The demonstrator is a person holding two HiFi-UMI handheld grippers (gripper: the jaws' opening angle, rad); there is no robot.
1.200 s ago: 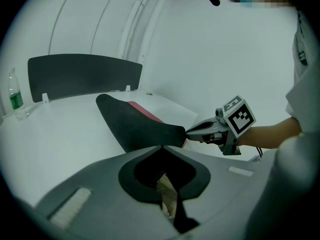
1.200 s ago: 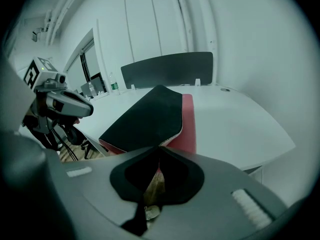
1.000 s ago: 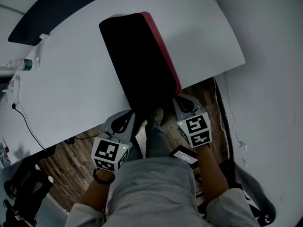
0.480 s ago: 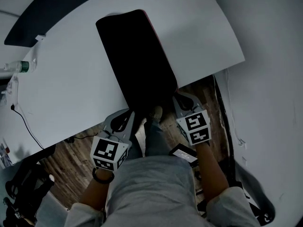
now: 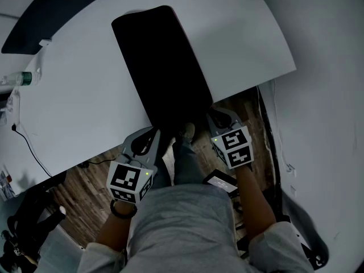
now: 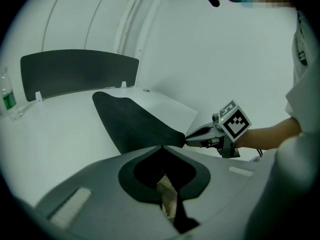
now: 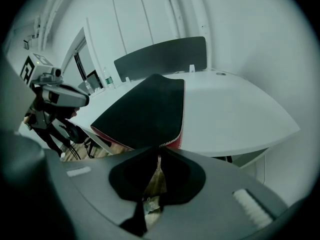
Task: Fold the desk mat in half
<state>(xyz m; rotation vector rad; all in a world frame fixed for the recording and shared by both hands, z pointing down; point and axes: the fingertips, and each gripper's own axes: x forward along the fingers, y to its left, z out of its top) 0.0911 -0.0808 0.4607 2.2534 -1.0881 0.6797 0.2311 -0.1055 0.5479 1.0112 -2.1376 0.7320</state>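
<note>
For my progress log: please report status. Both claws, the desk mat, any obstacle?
Left claw shut on desk mat, near corner. Right claw shut on other near corner. Mat lies on white desk. Water bottle far left, clear.

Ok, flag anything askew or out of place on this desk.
The desk mat lies slanted across the desk, its near end past the front edge, where the left tongs and right tongs pinch it. Its red underside shows there.

Office: white desk (image 5: 74, 107), dark divider panel (image 6: 75, 71)
</note>
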